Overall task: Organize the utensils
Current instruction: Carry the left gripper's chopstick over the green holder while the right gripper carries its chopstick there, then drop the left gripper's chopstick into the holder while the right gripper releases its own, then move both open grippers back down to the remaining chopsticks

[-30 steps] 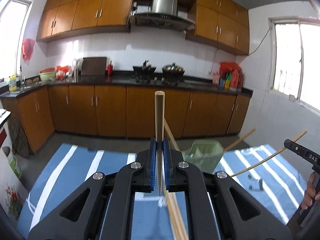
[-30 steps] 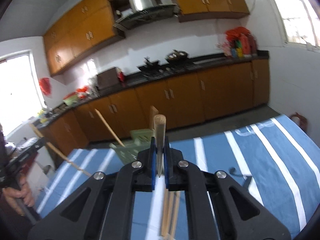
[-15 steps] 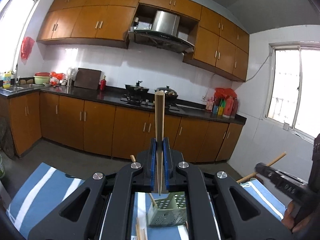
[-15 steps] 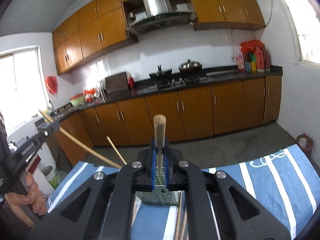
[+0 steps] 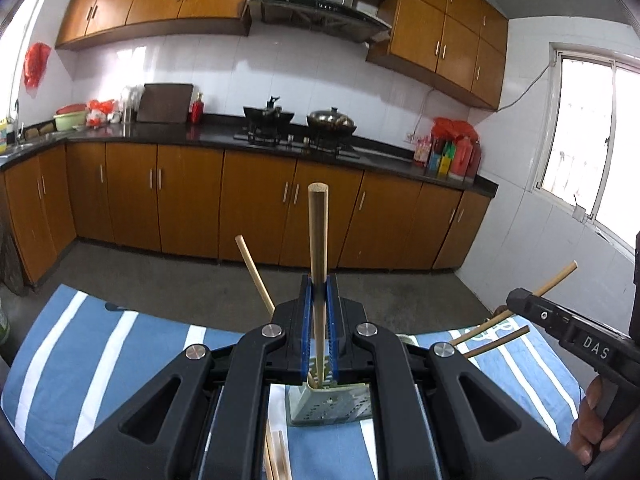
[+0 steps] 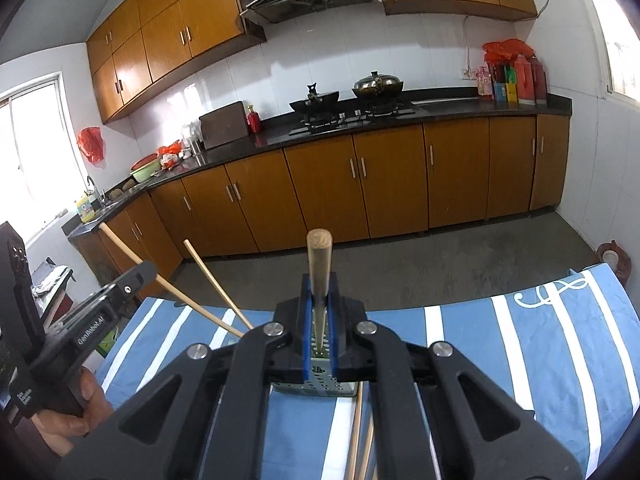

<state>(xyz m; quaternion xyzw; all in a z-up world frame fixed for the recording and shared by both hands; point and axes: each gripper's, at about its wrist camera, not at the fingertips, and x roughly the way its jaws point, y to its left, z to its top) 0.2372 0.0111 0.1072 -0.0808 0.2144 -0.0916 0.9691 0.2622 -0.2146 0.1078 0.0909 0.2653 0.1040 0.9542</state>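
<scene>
My left gripper [image 5: 319, 322] is shut on a wooden chopstick [image 5: 318, 248] that stands upright, its lower end over the green perforated utensil holder [image 5: 328, 404] on the blue striped cloth. A chopstick [image 5: 254, 272] leans out of the holder. My right gripper [image 6: 320, 320] is shut on another chopstick [image 6: 319, 268], upright over the same holder [image 6: 316, 384]. The left gripper shows at the left of the right wrist view [image 6: 132, 280]; the right gripper shows at the right of the left wrist view [image 5: 520, 300]. Loose chopsticks [image 5: 276, 456] lie on the cloth near the holder.
The table carries a blue cloth with white stripes [image 5: 100, 344], also in the right wrist view [image 6: 540, 340]. More loose chopsticks [image 6: 362, 436] lie in front of the holder. Beyond the table edge are a grey floor and orange kitchen cabinets [image 5: 192, 204].
Both grippers have tilted from level views back down over the holder, each still gripping its chopstick. The holder now sits right under both sets of fingers.
</scene>
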